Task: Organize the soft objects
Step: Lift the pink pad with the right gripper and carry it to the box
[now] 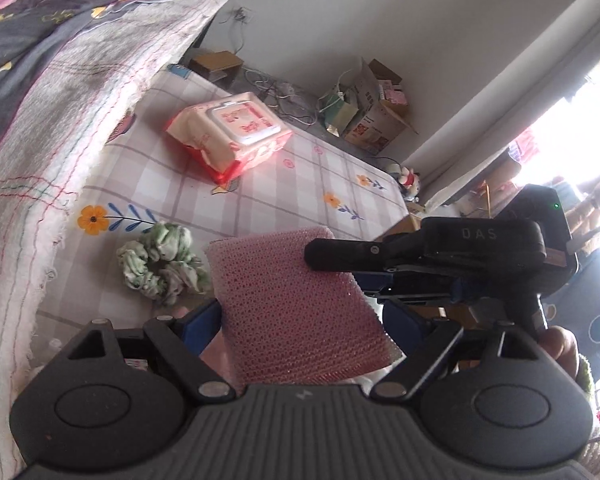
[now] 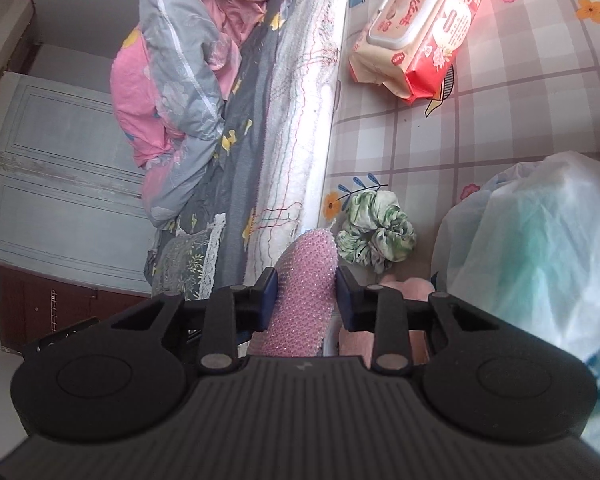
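A pink mesh sponge (image 1: 296, 304) is held above the checked table cloth (image 1: 300, 176). In the right wrist view the right gripper (image 2: 306, 300) is shut on the sponge (image 2: 304, 292). In the left wrist view the sponge stands between the fingers of the left gripper (image 1: 300, 320), which look spread beside it; the right gripper's finger (image 1: 348, 256) crosses in front. A green-and-white scrunchie (image 1: 160, 264) lies on the cloth just beyond the sponge, also in the right wrist view (image 2: 374, 232). A wet-wipes pack (image 1: 228, 132) lies further off; it also shows in the right wrist view (image 2: 416, 28).
A bed with a white quilted cover (image 1: 60, 128) and pink-grey bedding (image 2: 180, 80) runs along the table. A white plastic bag (image 2: 532, 240) stands at the right. A pink soft item (image 2: 412, 292) lies under the right gripper. Cardboard boxes (image 1: 372, 116) sit on the floor.
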The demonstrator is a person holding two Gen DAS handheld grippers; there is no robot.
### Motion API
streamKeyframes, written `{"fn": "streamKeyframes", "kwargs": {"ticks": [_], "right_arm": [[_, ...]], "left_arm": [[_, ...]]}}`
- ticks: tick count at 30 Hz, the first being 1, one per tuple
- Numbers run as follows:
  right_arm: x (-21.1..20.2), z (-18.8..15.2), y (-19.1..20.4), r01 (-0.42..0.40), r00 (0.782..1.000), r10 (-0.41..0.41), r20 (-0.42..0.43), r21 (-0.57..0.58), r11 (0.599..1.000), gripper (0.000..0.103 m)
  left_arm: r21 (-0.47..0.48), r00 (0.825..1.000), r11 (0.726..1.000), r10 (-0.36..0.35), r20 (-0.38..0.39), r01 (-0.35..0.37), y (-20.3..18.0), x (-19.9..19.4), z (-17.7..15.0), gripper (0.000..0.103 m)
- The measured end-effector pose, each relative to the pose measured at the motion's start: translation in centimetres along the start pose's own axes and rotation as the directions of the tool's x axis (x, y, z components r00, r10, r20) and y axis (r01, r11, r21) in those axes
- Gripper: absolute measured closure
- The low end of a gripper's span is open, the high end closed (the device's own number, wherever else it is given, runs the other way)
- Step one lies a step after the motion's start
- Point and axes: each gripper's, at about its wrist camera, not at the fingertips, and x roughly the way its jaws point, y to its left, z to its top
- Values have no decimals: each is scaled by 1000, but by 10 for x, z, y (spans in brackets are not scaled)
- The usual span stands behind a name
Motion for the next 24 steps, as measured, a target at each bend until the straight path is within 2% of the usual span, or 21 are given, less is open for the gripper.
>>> {"fn": "streamKeyframes", "kwargs": {"ticks": [6,9,13,16,20,23,24], "right_arm": [[-88,-26,-16,-13,992,15,125,-17,1000,75],[-140,-35,-32,10,980,-8,197,-11,1000,75],[-207,-41,-56,70,955,-71,290,12,997,75],[-247,-37,-76,141,927,-143,346,31,989,75],[-284,-12,-115,266,883,-267,385,57,962,75],[-288,10,-145,300,886,-304,349,68,952,75],[-285,17,-152,335,879,-336,337,65,940,75]], "left_arm": [[124,997,990,-69,-27,72,-75,21,-12,15],[189,993,975,-107,-51,115,-116,42,-16,15],[274,989,951,-132,-68,146,-161,69,-25,15],[298,987,942,-138,-88,158,-175,83,-35,15],[297,987,944,-111,-114,141,-174,92,-44,15],[281,992,954,-77,-104,104,-163,89,-42,15],[274,993,957,-67,-98,91,-160,87,-41,15]]}}
